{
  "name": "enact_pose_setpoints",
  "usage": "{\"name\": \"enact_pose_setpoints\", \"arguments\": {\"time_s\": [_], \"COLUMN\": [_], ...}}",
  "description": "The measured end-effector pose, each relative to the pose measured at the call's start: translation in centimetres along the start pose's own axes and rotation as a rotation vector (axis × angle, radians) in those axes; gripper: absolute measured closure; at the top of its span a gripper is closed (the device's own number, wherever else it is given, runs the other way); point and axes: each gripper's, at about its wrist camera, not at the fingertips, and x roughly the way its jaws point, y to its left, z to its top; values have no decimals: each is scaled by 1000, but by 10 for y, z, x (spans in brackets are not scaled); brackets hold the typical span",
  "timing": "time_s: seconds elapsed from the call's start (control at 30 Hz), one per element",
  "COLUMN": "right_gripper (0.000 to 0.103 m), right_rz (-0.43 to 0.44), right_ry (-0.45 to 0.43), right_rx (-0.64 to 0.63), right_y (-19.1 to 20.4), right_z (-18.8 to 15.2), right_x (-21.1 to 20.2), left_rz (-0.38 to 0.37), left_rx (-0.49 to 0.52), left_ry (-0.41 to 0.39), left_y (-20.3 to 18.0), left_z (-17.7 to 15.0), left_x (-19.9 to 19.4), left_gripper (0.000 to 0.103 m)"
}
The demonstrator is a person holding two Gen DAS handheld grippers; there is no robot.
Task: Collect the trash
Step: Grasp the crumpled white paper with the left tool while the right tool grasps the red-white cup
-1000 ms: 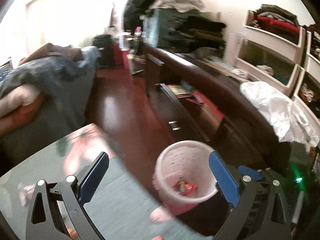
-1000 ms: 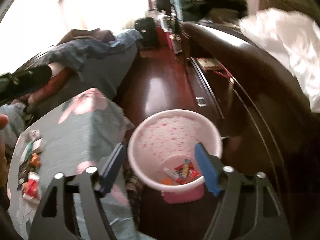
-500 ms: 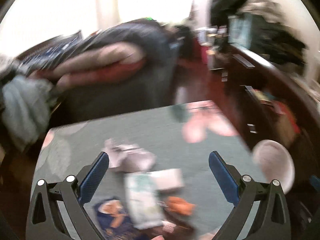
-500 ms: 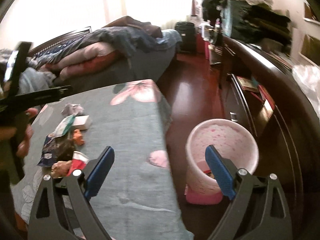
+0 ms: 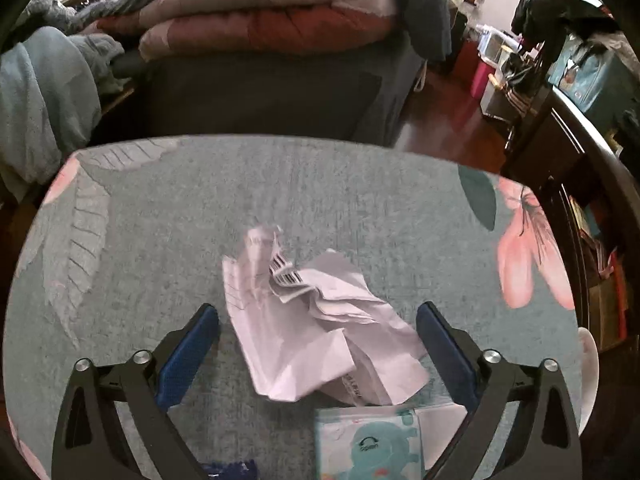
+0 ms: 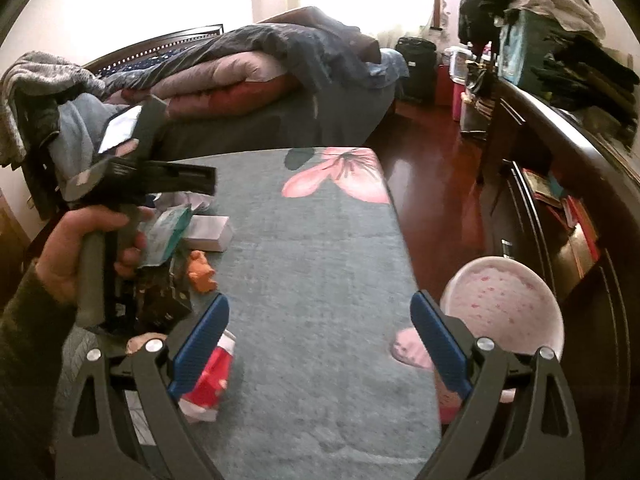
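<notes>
One pink bin (image 6: 502,308) beside table (image 6: 320,280), contents hidden, crumpled paper (image 5: 320,320) on tabletop

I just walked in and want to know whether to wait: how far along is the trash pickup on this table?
Partway, it seems. Neither gripper holds anything. The left gripper has open jaws straddling the crumpled paper without pressing it, so that looks next. The right gripper is open over bare cloth. Still left on the table: a red wrapper, orange scrap and white box. The pink bin waits beside it; its contents aren't visible.
</notes>
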Motion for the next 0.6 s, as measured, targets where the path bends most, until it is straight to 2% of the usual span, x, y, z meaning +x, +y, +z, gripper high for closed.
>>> {"name": "enact_pose_setpoints", "arguments": {"time_s": [0.13,0.2,0.37,0.47,0.6], "right_gripper": [10,10,11,11,14], "right_rz": [21,30,55,77,98], "right_ry": [6,13,43,67,105], "right_rx": [-8,-15,-38,-42,-34], "right_y": [9,14,29,37,47], "right_z": [2,1,-9,-17,-28], "right_x": [4,6,6,5,8], "left_rz": [27,50,6,43,47], "left_rx": [29,55,58,56,35], "left_ry": [-16,-28,-50,-119,-174], "left_y": [0,2,15,26,42], "left_z": [-1,0,-2,-8,-11], "left_x": [-2,-2,-10,-29,-52], "left_gripper": [29,46,54,55,54]}}
